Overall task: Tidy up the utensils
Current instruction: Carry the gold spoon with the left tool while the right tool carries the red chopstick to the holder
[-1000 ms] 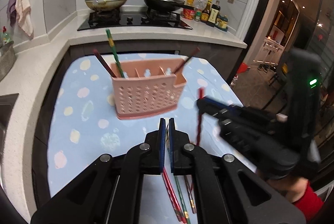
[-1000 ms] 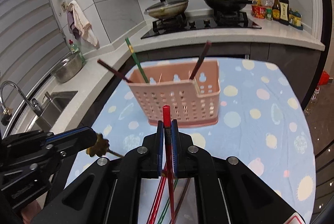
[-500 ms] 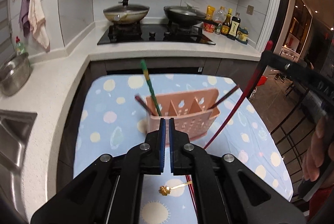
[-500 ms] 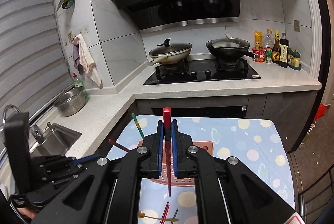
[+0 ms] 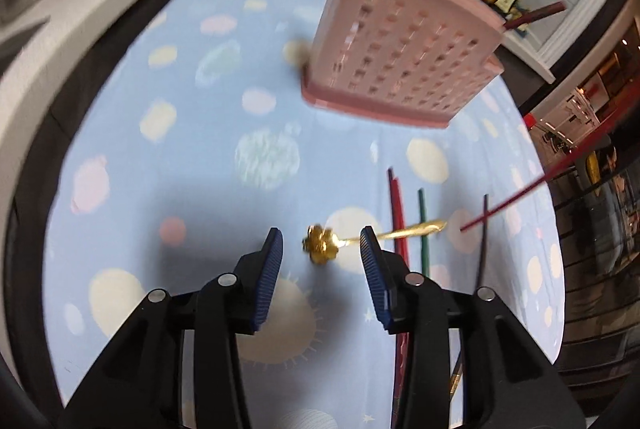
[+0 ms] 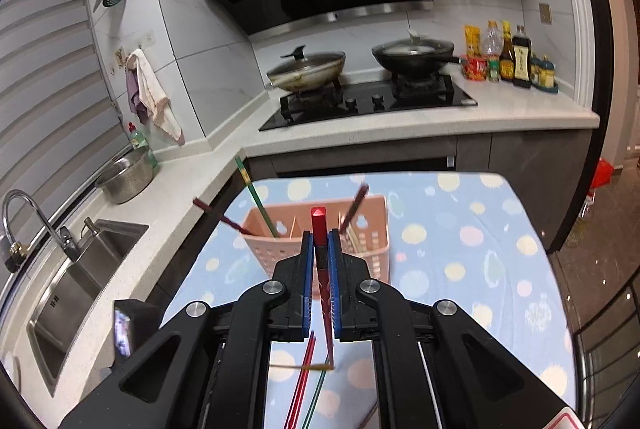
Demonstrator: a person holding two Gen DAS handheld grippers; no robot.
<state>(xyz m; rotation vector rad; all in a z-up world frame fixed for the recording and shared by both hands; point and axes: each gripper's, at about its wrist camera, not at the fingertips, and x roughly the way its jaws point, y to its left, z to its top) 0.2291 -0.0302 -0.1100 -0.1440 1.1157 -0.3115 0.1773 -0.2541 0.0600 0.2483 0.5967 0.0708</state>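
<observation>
Left wrist view: the left gripper (image 5: 321, 251) hangs over a spotted blue tabletop (image 5: 168, 165), fingers spread wide and holding nothing, either side of a gold flower-headed spoon (image 5: 320, 249). Loose chopsticks (image 5: 397, 207) lie under the spoon's handle. A pink utensil basket (image 5: 404, 57) stands beyond.

Right wrist view: the right gripper (image 6: 321, 241) has its fingers closed on a red chopstick (image 6: 319, 225), raised above the basket (image 6: 360, 233), where other chopsticks stand.
</observation>
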